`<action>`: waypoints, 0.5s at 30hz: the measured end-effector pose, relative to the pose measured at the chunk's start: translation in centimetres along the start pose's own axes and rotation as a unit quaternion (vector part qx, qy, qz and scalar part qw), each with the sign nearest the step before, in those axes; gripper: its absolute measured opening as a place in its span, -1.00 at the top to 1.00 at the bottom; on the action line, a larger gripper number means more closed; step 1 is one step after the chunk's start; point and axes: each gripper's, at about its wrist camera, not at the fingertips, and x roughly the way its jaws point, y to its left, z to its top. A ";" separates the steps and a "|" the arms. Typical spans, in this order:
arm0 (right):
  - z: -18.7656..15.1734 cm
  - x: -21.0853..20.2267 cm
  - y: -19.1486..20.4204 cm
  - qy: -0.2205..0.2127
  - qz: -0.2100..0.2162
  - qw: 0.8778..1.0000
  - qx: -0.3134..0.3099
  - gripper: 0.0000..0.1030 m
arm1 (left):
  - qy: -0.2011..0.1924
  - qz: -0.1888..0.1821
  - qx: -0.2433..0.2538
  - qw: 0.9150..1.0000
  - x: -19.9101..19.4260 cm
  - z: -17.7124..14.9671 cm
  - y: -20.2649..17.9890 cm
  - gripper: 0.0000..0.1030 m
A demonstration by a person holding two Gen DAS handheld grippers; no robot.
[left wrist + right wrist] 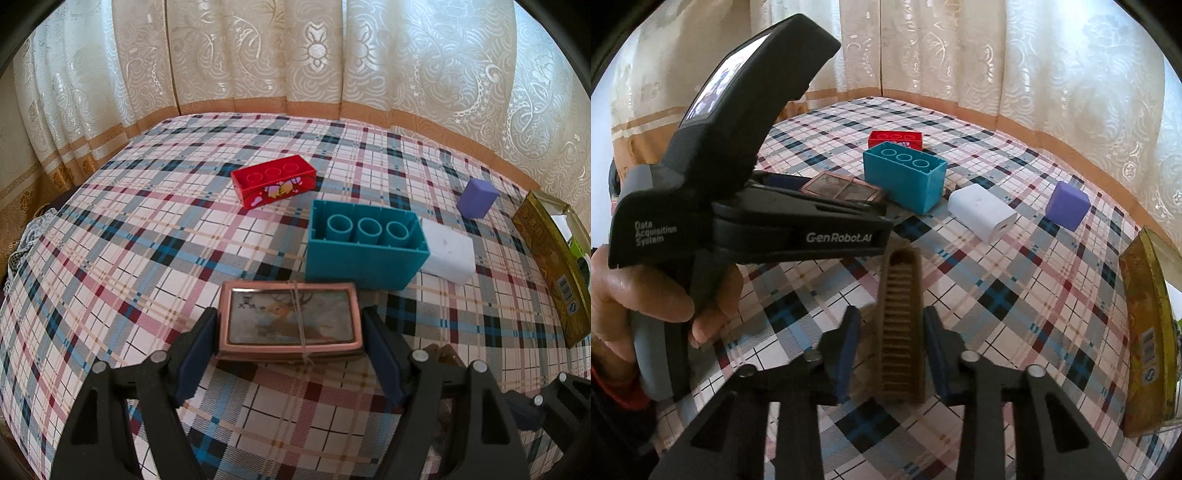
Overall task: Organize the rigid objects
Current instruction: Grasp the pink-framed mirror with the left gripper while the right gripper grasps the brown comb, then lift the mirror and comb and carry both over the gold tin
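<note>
My left gripper (pixel 290 345) stands around a flat copper-rimmed tin (pixel 290 319) with a deer picture and a rubber band; its blue pads (pixel 195 354) sit at the tin's two ends. The tin also shows in the right wrist view (pixel 846 188). My right gripper (pixel 894 350) is open around a brown wooden comb (pixel 899 328) lying on the plaid cloth; gaps show on both sides. Beyond lie a teal brick (pixel 364 245), a red brick (pixel 275 179), a white block (pixel 450 254) and a purple block (pixel 476 197).
A gold box (pixel 554 266) stands at the right edge of the plaid-covered table (pixel 147 240). Lace curtains (pixel 295 55) hang behind the table. The left gripper's body and the hand holding it (pixel 646 295) fill the left of the right wrist view.
</note>
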 end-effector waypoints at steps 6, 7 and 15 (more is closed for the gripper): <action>-0.1 -0.1 -0.2 -0.002 -0.001 1.000 0.005 0.46 | 0.000 0.000 0.000 1.000 0.0 0.0 0.0 -0.50; -0.1 0.0 -0.1 -0.001 0.000 1.000 0.007 0.46 | 0.000 0.001 0.001 1.000 0.0 0.0 0.0 -0.50; -0.2 -0.6 -1.8 -0.007 0.040 0.998 0.051 0.47 | 0.000 0.000 0.000 1.000 0.0 0.0 0.0 -0.50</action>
